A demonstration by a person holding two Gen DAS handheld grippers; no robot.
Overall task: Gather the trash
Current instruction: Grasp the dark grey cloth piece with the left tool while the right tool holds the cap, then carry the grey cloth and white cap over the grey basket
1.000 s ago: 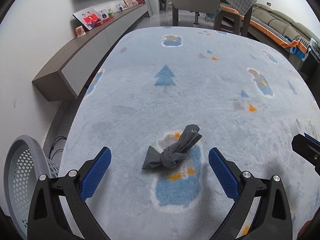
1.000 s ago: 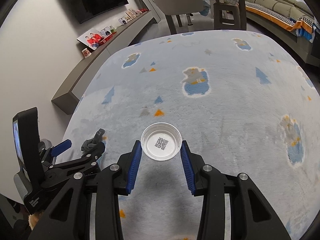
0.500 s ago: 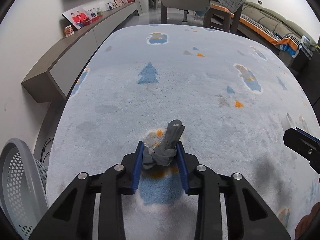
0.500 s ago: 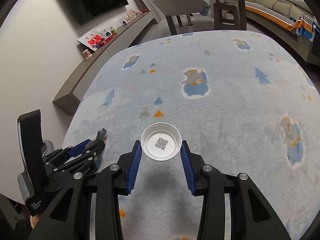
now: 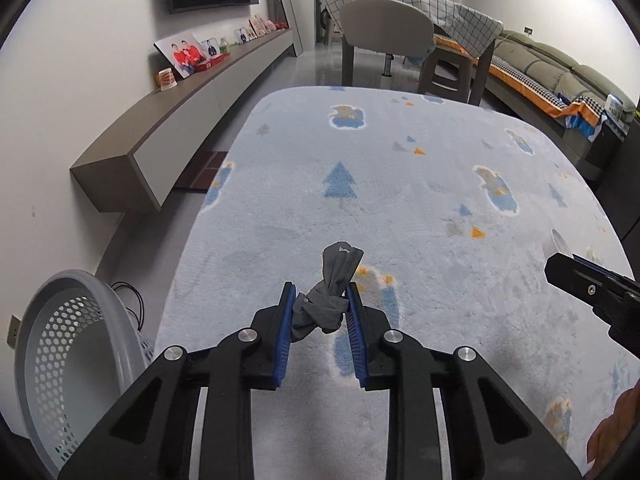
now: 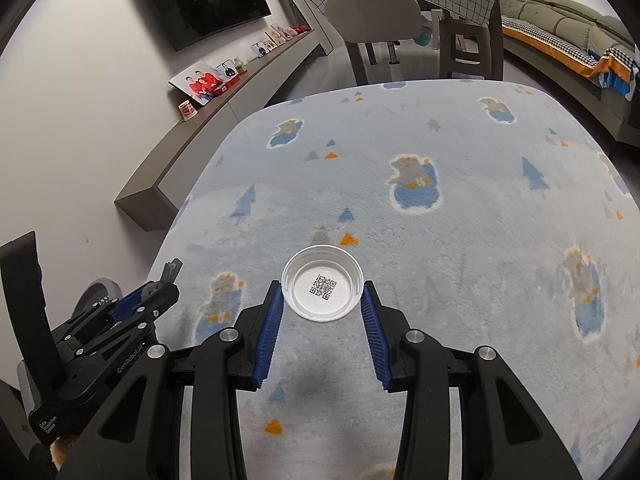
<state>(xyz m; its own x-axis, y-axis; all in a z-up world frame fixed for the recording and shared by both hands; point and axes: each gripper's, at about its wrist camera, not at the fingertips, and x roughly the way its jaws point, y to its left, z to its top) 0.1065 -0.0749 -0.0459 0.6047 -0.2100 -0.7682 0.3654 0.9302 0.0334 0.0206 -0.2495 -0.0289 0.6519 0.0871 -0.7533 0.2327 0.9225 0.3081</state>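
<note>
A knotted grey cloth (image 5: 332,276) hangs between the blue pads of my left gripper (image 5: 320,287), which is shut on it a little above the carpet (image 5: 400,208). In the right wrist view that left gripper (image 6: 160,280) appears at the lower left with the cloth's tip (image 6: 170,269) sticking out. My right gripper (image 6: 322,286) is shut on a small white plastic cup (image 6: 308,266) with a QR code on its bottom, held over the carpet. From the left wrist view, the right gripper (image 5: 560,270) shows at the right edge.
A grey perforated basket (image 5: 72,344) stands off the carpet's left edge, close to my left gripper. A low wall cabinet (image 5: 180,128) with photos runs along the left. A chair (image 5: 386,28), a covered table and a sofa (image 5: 560,76) stand beyond the carpet.
My left gripper closed on the grey cloth and lifted it off the carpet. The right gripper kept still with the cup.
</note>
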